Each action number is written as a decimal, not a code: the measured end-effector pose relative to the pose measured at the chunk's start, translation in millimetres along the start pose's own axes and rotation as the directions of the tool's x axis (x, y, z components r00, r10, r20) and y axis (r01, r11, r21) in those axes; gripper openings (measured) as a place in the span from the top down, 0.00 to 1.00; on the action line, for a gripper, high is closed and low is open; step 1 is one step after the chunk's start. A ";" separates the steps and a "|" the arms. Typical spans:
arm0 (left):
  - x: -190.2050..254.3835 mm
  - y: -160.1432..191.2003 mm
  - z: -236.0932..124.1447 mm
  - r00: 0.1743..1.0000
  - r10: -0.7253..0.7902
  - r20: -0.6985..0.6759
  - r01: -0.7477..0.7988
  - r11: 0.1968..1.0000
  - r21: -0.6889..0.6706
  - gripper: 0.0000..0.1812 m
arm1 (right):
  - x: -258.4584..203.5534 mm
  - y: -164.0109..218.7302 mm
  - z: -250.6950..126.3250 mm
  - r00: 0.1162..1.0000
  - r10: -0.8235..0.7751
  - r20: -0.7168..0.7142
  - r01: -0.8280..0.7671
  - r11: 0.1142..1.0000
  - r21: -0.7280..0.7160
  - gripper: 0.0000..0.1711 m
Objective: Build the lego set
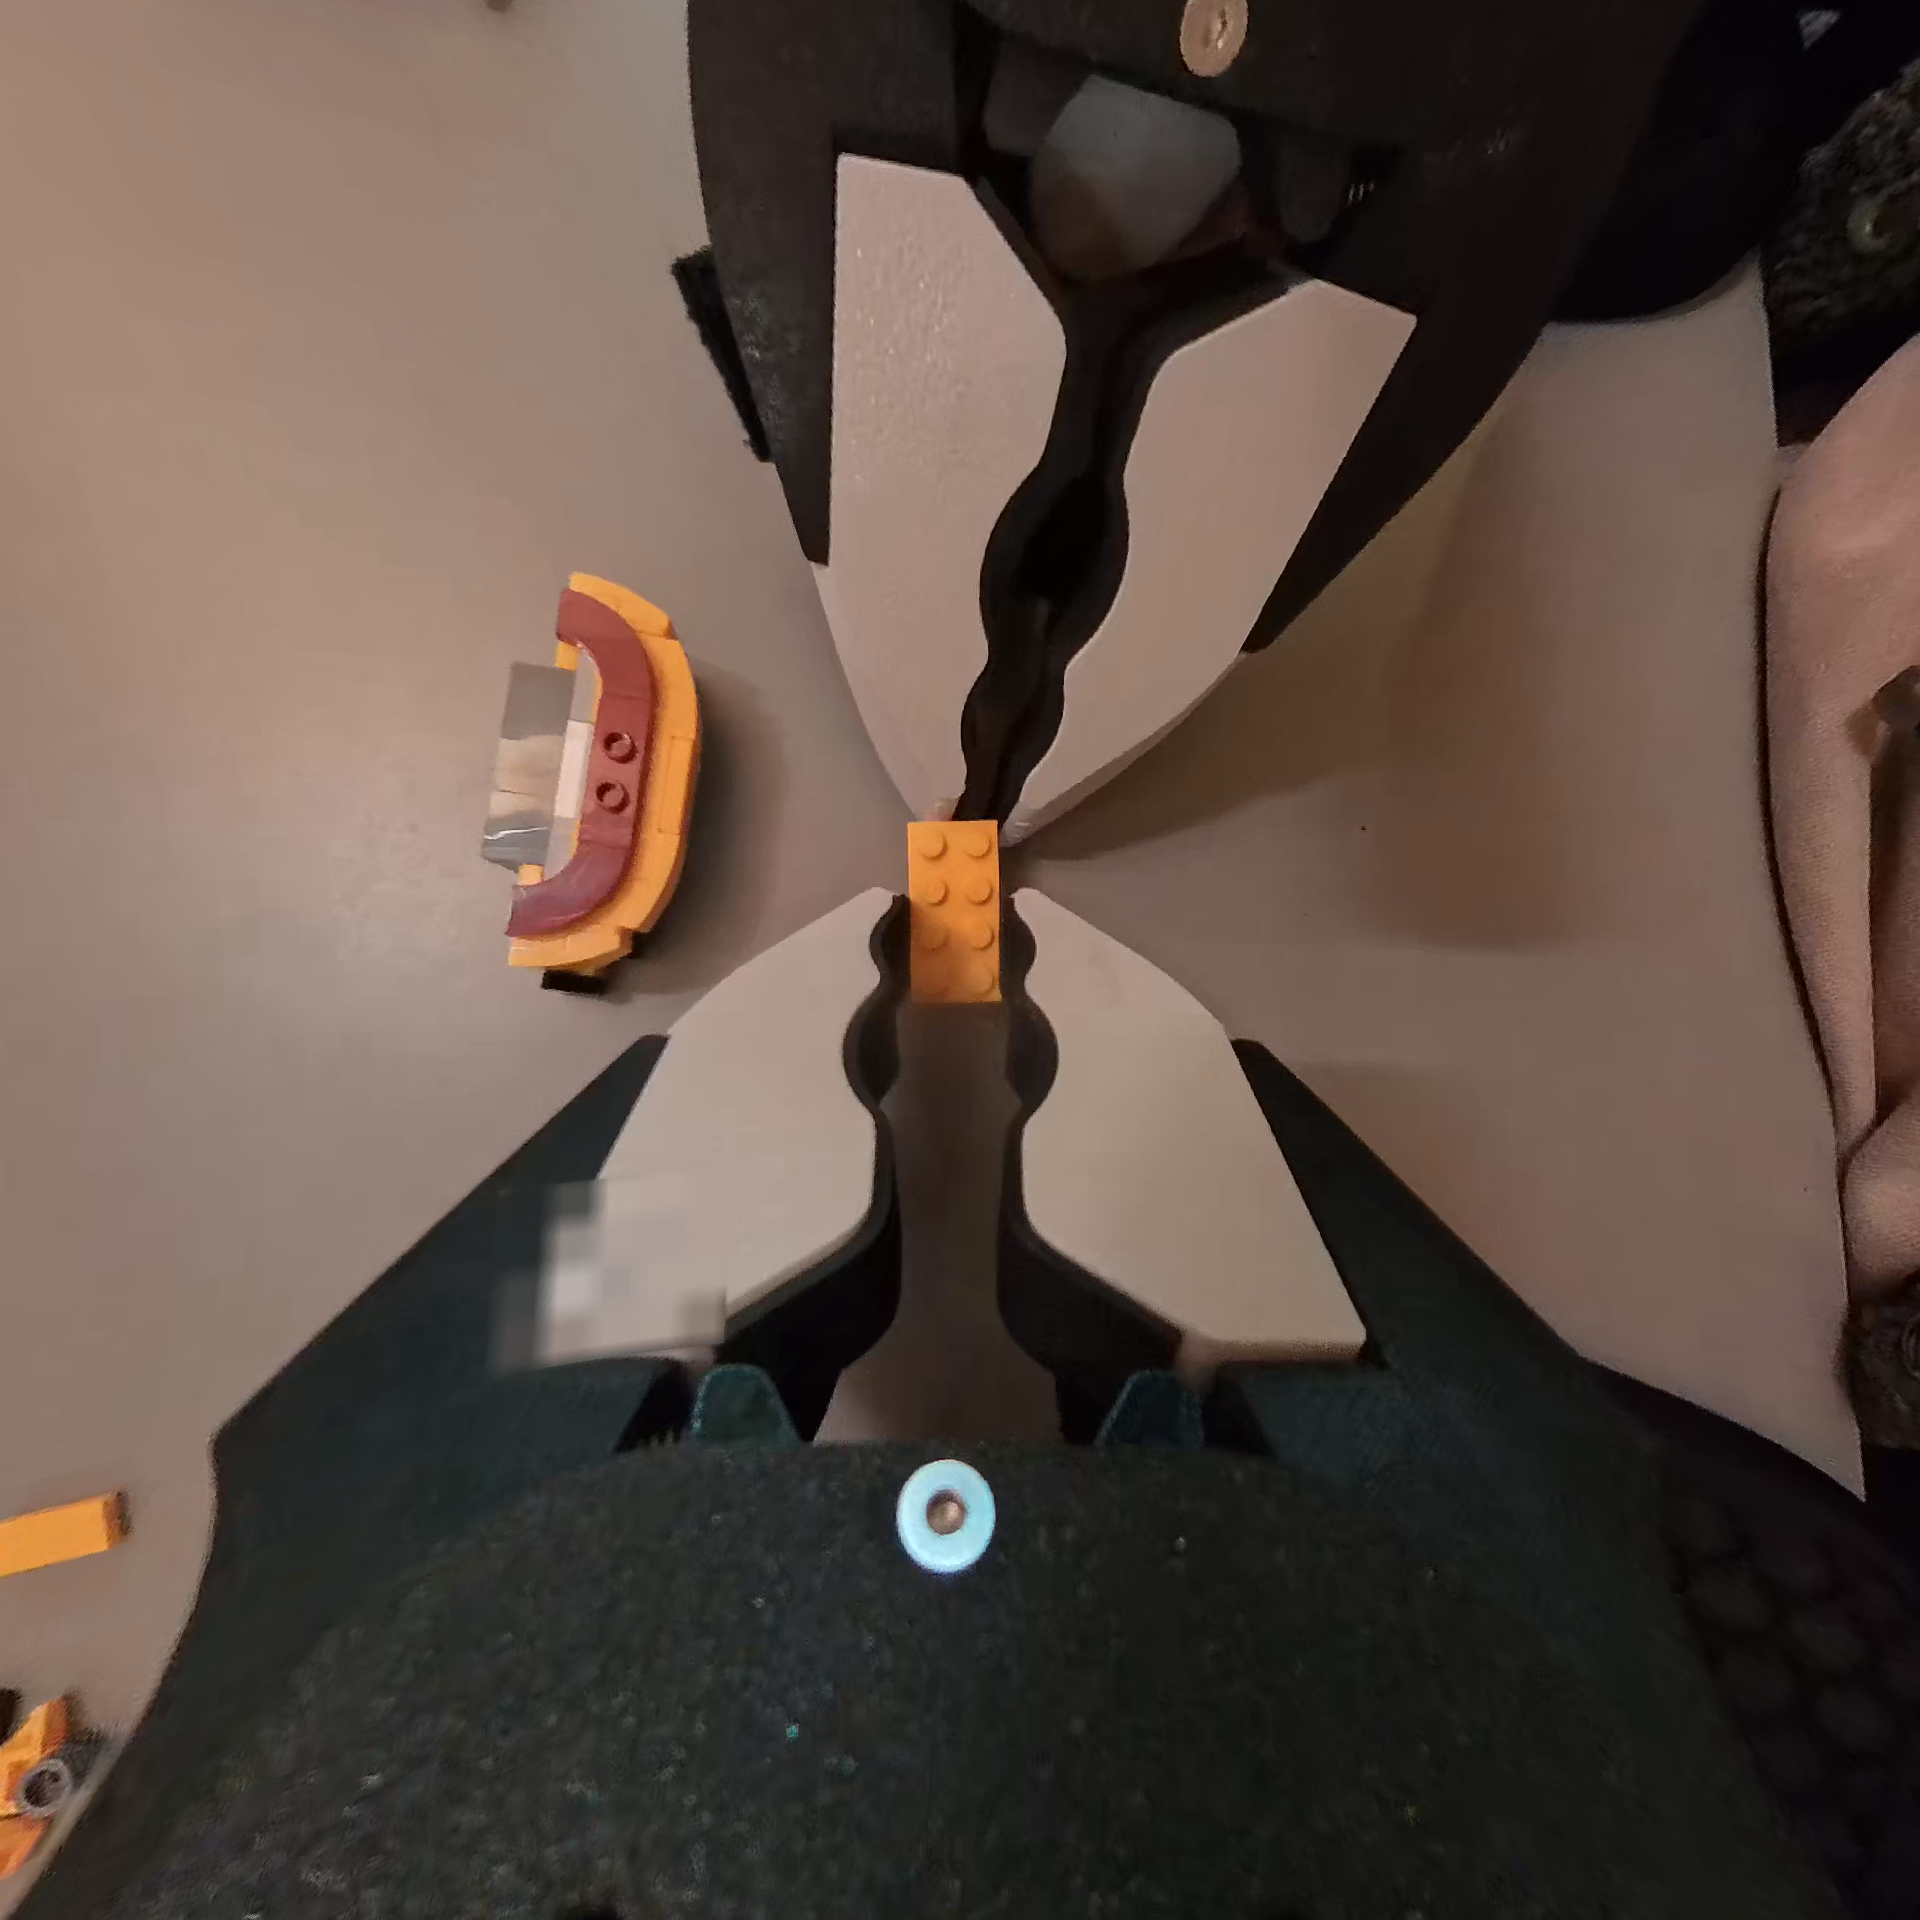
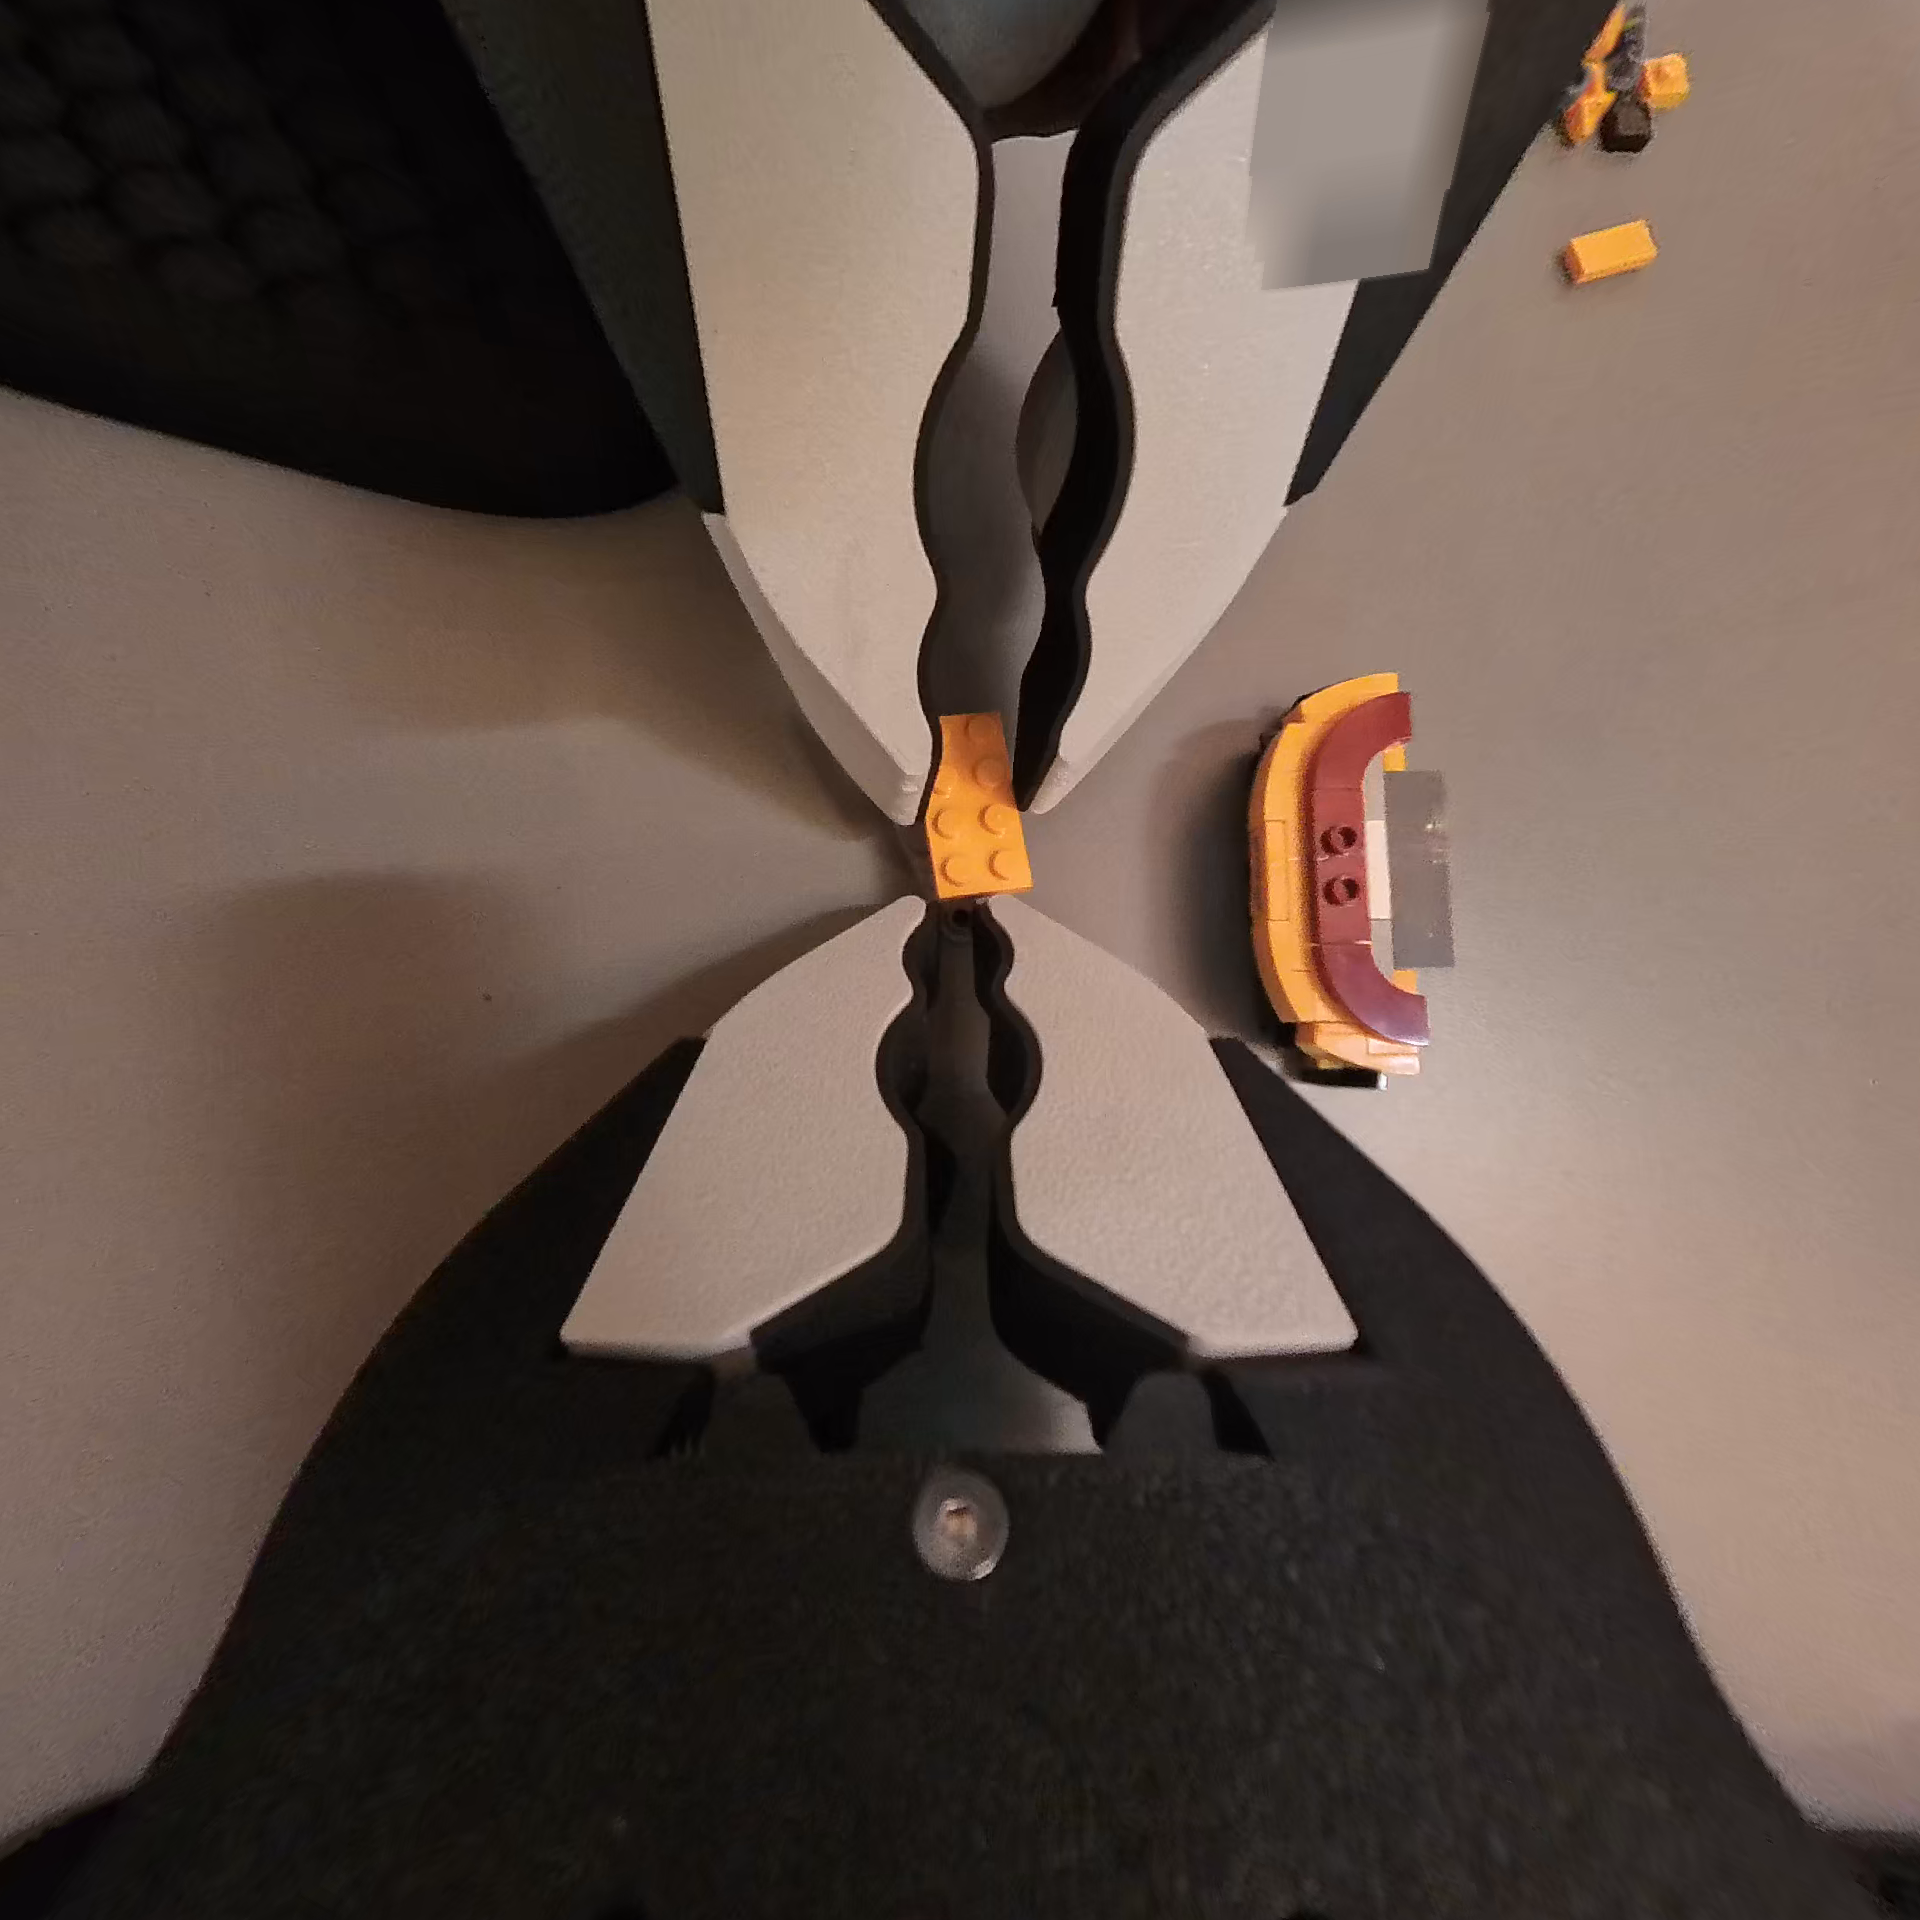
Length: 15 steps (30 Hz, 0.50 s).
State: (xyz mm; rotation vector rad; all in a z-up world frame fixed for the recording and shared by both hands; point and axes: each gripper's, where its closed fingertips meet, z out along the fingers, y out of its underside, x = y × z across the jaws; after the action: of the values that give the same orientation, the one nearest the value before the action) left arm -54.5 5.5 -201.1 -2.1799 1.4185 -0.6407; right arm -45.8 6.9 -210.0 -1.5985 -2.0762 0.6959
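Note:
An orange studded plate (image 1: 954,920) is held above the grey table, studs facing the cameras. My left gripper (image 1: 954,902) is shut on the plate's near half. It shows in the right wrist view (image 2: 975,800) coming from the top, with the plate (image 2: 979,831) sticking out of its tips. My right gripper (image 2: 961,910) is shut, its tips right at the plate's free end. I cannot tell whether they touch it. In the left wrist view my right gripper (image 1: 982,816) comes down from the top.
A curved orange and dark red assembly (image 1: 623,769) with a clear piece lies on the table (image 1: 260,416), also in the right wrist view (image 2: 1340,883). A loose orange brick (image 2: 1610,251) and a small pile of parts (image 2: 1626,78) lie farther off. A hand (image 1: 1849,883) is at the right edge. My two grippers' fingertips are within a few centimetres of each other. About 15 cm separates my left fingertips from the loose orange brick (image 2: 1610,251). It is also in sight in the left wrist view (image 1: 59,1539).

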 end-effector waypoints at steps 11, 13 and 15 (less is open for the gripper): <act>1.9 -1.9 2.7 0.999 -0.031 0.014 0.031 0.999 -0.013 0.91 | 4.0 6.0 -13.6 0.997 0.041 0.060 -0.042 0.999 0.026 0.89; 1.4 -1.4 3.2 0.999 -0.033 0.017 0.034 0.999 -0.017 0.91 | 4.0 8.3 -12.1 0.996 0.048 0.069 -0.049 0.999 0.018 0.89; 1.2 -1.5 3.0 0.999 -0.035 0.018 0.035 0.999 -0.015 0.91 | 2.9 9.5 -10.1 0.997 0.043 0.071 -0.044 0.999 0.009 0.89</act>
State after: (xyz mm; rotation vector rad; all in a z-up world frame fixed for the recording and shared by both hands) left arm -51.1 5.4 -202.4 -2.2213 1.3838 -0.6230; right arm -33.2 13.1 -207.9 -1.6401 -2.0884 0.7881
